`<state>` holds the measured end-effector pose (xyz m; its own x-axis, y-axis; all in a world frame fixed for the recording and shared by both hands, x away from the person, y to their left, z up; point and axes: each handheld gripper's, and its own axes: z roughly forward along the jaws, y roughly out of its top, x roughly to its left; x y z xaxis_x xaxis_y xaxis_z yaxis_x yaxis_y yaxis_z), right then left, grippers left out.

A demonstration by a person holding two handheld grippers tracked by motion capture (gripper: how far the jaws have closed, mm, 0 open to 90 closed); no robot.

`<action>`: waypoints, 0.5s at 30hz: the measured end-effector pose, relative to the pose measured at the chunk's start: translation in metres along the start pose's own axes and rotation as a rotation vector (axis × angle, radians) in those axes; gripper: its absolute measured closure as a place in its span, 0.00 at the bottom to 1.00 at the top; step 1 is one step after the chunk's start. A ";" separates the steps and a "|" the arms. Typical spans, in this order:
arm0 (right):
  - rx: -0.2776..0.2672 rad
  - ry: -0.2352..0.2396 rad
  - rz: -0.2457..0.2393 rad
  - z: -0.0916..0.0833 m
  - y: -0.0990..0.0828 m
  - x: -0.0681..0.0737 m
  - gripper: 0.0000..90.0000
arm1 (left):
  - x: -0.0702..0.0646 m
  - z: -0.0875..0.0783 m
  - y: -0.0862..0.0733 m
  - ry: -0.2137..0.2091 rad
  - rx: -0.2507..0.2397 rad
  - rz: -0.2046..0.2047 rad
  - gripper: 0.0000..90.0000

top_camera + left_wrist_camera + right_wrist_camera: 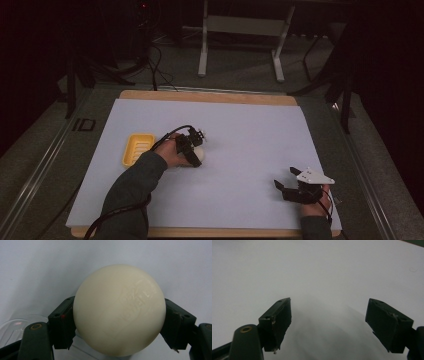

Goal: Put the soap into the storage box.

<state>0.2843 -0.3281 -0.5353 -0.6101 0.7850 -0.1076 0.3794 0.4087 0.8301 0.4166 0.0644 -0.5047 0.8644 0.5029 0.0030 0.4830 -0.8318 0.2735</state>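
Pale lilac table cover (pixel 240 150) (dark room): left gripper (pixel 117 322) grasps soap (pixel 119 310), right gripper (pixel 328 322) released.

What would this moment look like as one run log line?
left tongs: shut on cream soap bar | right tongs: open, empty, over white mat | yellow soap dish: empty

On the table (pixel 240 130), the soap dish (pixel 137 148) serves as landmark. Just to its right is the left gripper (pixel 196 149), with the rounded soap bar (pixel 199 154) between its jaws, over the sheet. Far to the right of the dish and nearer the person's edge, the right gripper (pixel 286 181) sits low over bare sheet, well apart from the soap bar
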 end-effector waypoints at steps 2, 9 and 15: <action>0.002 0.000 0.000 0.000 0.000 0.000 0.23 | 0.001 0.000 0.001 -0.005 0.008 -0.003 0.27; 0.003 0.000 0.000 0.000 0.000 0.000 0.23 | 0.000 0.002 0.004 -0.007 0.031 -0.003 0.27; 0.003 0.000 -0.001 0.000 0.000 0.000 0.23 | 0.000 0.002 0.004 -0.007 0.029 0.001 0.27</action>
<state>0.2845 -0.3277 -0.5354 -0.6107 0.7843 -0.1088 0.3804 0.4111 0.8285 0.4189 0.0606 -0.5058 0.8659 0.5002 -0.0035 0.4856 -0.8390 0.2453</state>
